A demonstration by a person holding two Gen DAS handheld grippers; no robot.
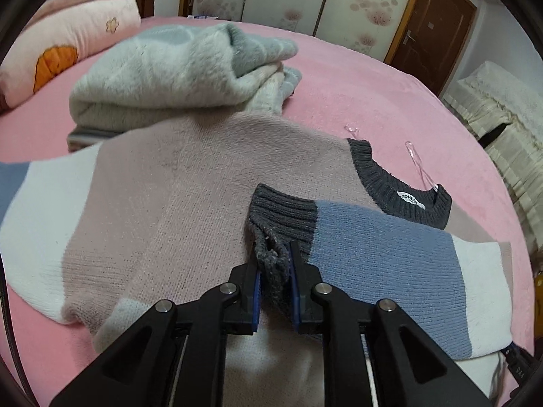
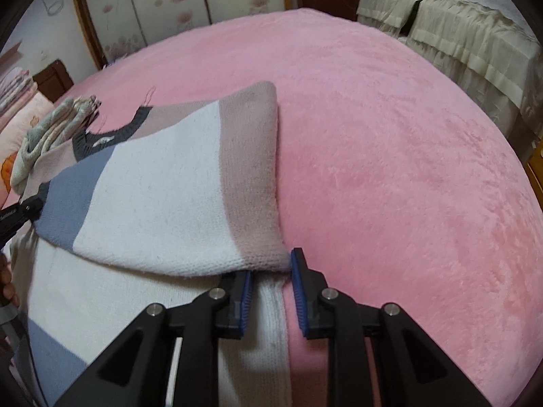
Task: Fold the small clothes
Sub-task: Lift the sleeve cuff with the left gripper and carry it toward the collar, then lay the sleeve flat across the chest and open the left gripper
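A small knit sweater in pink, white and blue bands lies flat on the pink bed, its dark grey collar at the right. One sleeve is folded across the body. My left gripper is shut on that sleeve's dark grey cuff, just above the body. In the right wrist view the sleeve fold lies over the sweater's white side edge. My right gripper has its jaws apart, straddling that edge at the sleeve's fold without pinching it.
A folded fluffy grey-white garment sits on the bed behind the sweater. A clear plastic hanger lies by the collar. Pink pillows are at the far left. A cream-covered sofa stands beyond the bed.
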